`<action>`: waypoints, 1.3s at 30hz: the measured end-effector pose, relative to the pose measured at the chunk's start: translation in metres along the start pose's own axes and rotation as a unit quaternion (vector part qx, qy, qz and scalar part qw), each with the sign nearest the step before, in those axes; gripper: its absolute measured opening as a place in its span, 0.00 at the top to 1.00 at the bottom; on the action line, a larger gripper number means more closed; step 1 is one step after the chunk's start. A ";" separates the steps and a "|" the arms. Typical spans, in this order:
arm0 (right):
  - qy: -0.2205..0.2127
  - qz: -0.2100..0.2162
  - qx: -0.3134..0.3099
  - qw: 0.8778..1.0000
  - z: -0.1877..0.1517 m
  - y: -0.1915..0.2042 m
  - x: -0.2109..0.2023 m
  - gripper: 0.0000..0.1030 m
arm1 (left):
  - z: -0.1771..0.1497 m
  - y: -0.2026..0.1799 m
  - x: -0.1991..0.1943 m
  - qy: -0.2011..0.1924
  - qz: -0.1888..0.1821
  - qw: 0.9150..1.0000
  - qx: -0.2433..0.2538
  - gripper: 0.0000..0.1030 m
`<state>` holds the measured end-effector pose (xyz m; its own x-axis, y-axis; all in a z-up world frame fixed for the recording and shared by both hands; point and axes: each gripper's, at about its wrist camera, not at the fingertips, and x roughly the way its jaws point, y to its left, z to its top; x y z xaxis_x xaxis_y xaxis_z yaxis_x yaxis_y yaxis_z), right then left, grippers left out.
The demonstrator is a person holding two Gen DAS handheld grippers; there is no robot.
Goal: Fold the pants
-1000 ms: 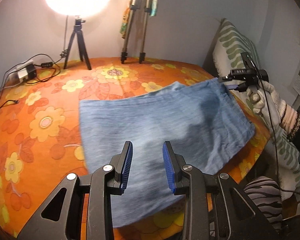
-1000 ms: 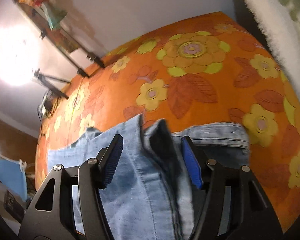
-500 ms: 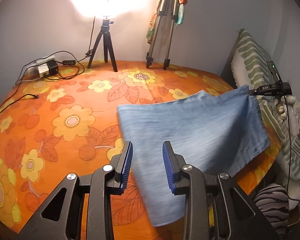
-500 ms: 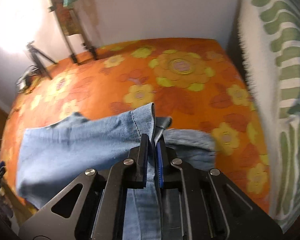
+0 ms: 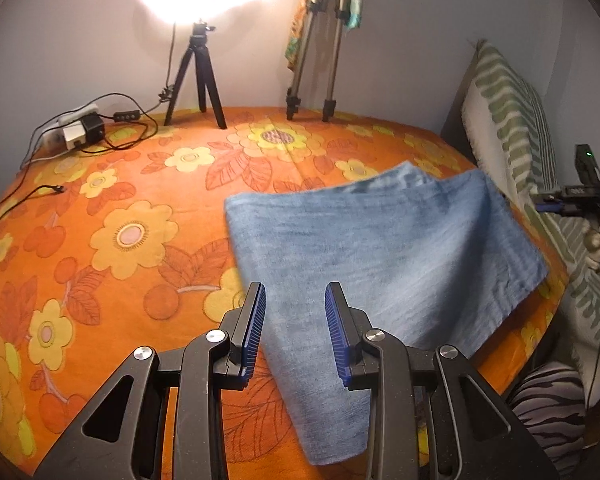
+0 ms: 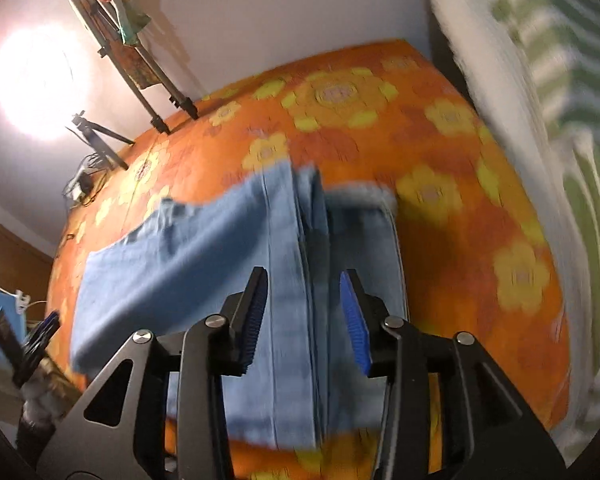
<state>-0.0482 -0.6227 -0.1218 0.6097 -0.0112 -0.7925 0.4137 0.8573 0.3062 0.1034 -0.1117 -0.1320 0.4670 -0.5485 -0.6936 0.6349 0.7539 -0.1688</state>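
The blue denim pants (image 5: 384,264) lie folded into a flat stack on the orange flowered bedspread (image 5: 112,216), toward its right side. In the right wrist view the pants (image 6: 204,264) show stacked layer edges. My left gripper (image 5: 295,332) is open and empty, above the stack's near left corner. My right gripper (image 6: 303,316) is open, its jaws either side of the folded edge, not gripping it. It also shows at the far right of the left wrist view (image 5: 544,207), clear of the pants.
A ring light on a black tripod (image 5: 200,76) and a silver tripod (image 5: 312,80) stand at the back. A power strip with cables (image 5: 80,132) lies at the back left. A green striped pillow (image 5: 512,120) lines the right edge.
My right gripper was shut on the pants' edge half a second ago and has now opened, letting the pants drop flat. The left gripper stayed open and drew back to the left.
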 end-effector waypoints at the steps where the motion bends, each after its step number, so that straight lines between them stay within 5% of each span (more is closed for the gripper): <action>1: 0.006 0.009 0.012 1.000 -0.014 -0.008 -0.002 0.61 | -0.002 0.000 0.003 0.004 0.000 1.000 0.001 0.72; 7: 0.034 0.048 0.042 0.997 -0.061 -0.021 0.008 0.56 | -0.008 -0.003 0.010 0.014 0.001 1.000 0.003 0.72; 17: 0.053 0.060 0.038 0.996 -0.083 -0.003 0.027 0.51 | -0.008 -0.012 0.018 0.020 0.006 1.000 0.021 0.72; 21: 0.060 0.059 0.043 0.996 -0.084 0.003 0.028 0.69 | -0.010 -0.015 0.020 0.021 0.005 0.999 0.023 0.72; 30: 0.032 0.033 0.014 0.999 -0.076 0.037 -0.003 0.84 | -0.014 -0.013 0.025 0.028 0.008 0.999 0.026 0.72; 34: 0.043 -0.050 -0.016 0.998 -0.074 0.028 -0.003 0.88 | -0.012 -0.010 0.018 0.018 0.008 1.000 0.023 0.72; 36: 0.059 -0.056 -0.018 0.996 -0.079 0.018 0.005 0.85 | -0.011 -0.008 0.014 0.013 0.011 1.000 0.023 0.72; 39: 0.061 -0.096 -0.036 0.993 -0.080 0.019 0.007 0.66 | -0.010 -0.005 0.011 0.012 0.010 1.000 0.020 0.72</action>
<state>-0.0900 -0.5654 -0.1641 0.4363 -0.1185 -0.8920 0.4613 0.8806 0.1087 0.0994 -0.1184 -0.1455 0.4653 -0.5253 -0.7124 0.6504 0.7488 -0.1273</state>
